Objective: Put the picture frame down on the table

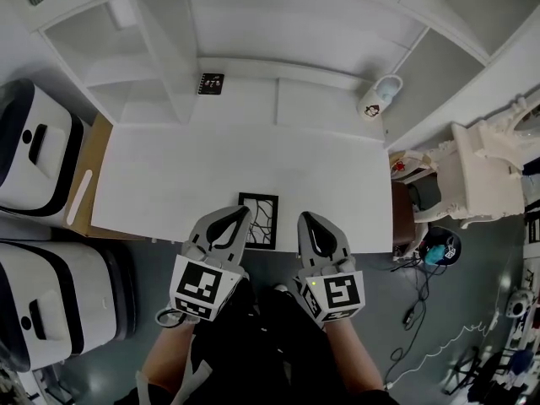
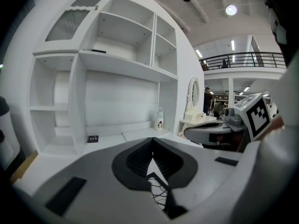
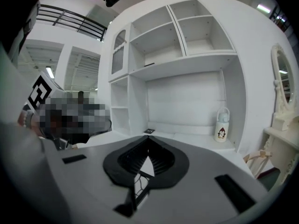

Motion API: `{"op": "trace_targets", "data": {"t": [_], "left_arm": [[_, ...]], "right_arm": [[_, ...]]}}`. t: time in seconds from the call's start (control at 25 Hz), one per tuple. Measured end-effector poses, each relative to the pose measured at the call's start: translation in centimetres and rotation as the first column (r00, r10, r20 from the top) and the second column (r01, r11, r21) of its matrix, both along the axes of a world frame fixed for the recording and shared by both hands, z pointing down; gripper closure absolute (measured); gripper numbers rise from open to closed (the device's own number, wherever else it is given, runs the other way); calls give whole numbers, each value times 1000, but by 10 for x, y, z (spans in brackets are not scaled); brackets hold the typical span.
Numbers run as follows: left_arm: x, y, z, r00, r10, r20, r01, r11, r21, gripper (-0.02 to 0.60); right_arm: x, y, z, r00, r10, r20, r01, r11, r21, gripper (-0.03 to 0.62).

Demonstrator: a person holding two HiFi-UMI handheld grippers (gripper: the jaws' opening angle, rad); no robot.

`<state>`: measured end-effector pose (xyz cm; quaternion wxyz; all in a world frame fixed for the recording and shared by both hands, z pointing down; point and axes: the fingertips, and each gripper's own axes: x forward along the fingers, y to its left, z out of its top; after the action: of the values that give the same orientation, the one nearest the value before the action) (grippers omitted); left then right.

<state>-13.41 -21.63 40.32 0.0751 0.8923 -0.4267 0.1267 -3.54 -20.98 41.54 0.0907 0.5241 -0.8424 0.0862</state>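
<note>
the jaws of the left gripper are pressed fully together with nothing between them; the ribbed black pads meet in one line down the middle; below that line, through the gap in the gripper's body, part of the picture frame shows, lying underneath and not gripped; the jaws of the right gripper are closed tight in the same way and also hold nothing, with a corner of the picture frame visible beneath them.

in the head view the left gripper and right gripper sit side by side, both pointing toward the back of the worktop, each with a marker cube at its rear; the picture frame lies flat on the white worktop at its near edge, between the two grippers; it is black-rimmed with a dark branching pattern on white; the left gripper overlaps its left side in this view.

further back, a small dark card and a white bottle with a penguin on it stand at the rear of the worktop, well apart from each other, under a white shelf unit; two white and black cases stand to the left; cables trail over the grey floor on the right.
</note>
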Motion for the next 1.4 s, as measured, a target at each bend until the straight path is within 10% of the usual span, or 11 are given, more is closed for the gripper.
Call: {"op": "trace_targets", "data": {"t": [0.52, 1.4], "left_arm": [[13, 29, -56, 1000, 13, -27, -10, 995, 101, 580], [6, 45, -63, 999, -31, -43, 35, 996, 83, 580]], "right_arm": [[9, 31, -69, 1000, -21, 4, 20, 988, 155, 592], [10, 48, -79, 999, -48, 7, 47, 988, 150, 592]]}}
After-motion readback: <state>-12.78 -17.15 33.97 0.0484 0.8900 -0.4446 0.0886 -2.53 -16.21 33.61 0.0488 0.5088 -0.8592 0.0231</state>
